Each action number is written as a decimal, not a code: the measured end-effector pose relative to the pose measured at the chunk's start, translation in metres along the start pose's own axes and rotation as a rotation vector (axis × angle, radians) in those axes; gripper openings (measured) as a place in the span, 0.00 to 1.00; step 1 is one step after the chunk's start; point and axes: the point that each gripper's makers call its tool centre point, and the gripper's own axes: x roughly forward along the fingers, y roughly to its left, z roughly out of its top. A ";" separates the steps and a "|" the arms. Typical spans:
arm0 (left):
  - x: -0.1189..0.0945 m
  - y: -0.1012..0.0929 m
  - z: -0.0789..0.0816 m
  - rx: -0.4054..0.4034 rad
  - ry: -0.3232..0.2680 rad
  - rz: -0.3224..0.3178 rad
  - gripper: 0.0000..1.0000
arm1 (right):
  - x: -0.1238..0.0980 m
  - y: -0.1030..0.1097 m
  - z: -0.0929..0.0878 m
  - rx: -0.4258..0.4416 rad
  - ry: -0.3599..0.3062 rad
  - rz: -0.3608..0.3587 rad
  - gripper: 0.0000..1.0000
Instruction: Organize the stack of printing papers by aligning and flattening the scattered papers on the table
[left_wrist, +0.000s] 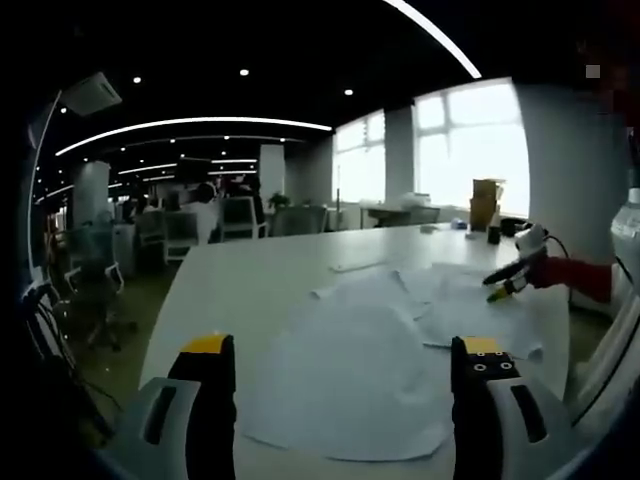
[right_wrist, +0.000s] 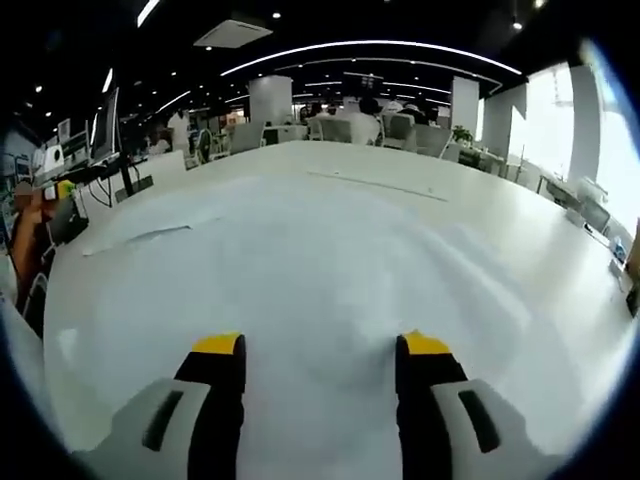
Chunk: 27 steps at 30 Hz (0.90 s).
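Several white printing papers (left_wrist: 360, 360) lie loosely overlapped and askew on the white table (left_wrist: 250, 280), spreading toward the right edge. My left gripper (left_wrist: 344, 346) is open wide above the near sheets, with nothing between its yellow-tipped jaws. My right gripper (left_wrist: 515, 272) comes in from the right over the far sheets (left_wrist: 455, 300). In the right gripper view, the right gripper (right_wrist: 321, 344) is open low over white paper (right_wrist: 300, 260), holding nothing. One sheet's raised edge (right_wrist: 150, 235) shows to the left.
A cardboard box (left_wrist: 487, 202) and small items stand at the table's far right, and a clear bottle (left_wrist: 627, 235) is by the right edge. Office chairs (left_wrist: 95, 265) stand left of the table, with people seated farther back. A thin strip (right_wrist: 375, 185) lies on the far tabletop.
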 end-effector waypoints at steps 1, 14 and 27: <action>0.000 0.000 0.000 0.000 0.000 0.000 0.91 | 0.002 -0.001 0.001 0.007 0.004 -0.003 0.62; -0.010 0.006 0.002 0.004 0.002 0.031 0.91 | 0.032 -0.006 0.028 -0.038 0.002 -0.006 0.73; -0.009 0.011 -0.001 -0.002 0.011 0.042 0.91 | 0.035 0.009 0.032 -0.044 -0.064 0.071 0.60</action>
